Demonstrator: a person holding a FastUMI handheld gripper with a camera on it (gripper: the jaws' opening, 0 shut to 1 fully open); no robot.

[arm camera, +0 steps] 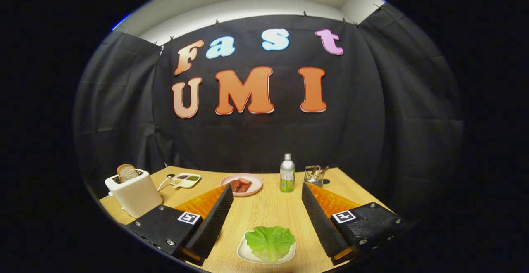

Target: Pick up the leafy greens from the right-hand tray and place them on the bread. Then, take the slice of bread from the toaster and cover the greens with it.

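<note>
Fingers spread wide above the lettuce, nothing held.

The gripper (268, 219) hangs over the wooden table (272, 211), jaws far apart, probably so that they can drop on either side of the leafy greens (270, 242), which lie flat on a small white tray (244, 253) between the fingers at six o'clock. At ten o'clock a toaster (134, 192) holds a slice of bread (127, 172) standing up, easy to pinch later. Beyond, at twelve o'clock, sits a pink plate (256, 187) with reddish food; whether bread lies there I cannot tell.
</note>
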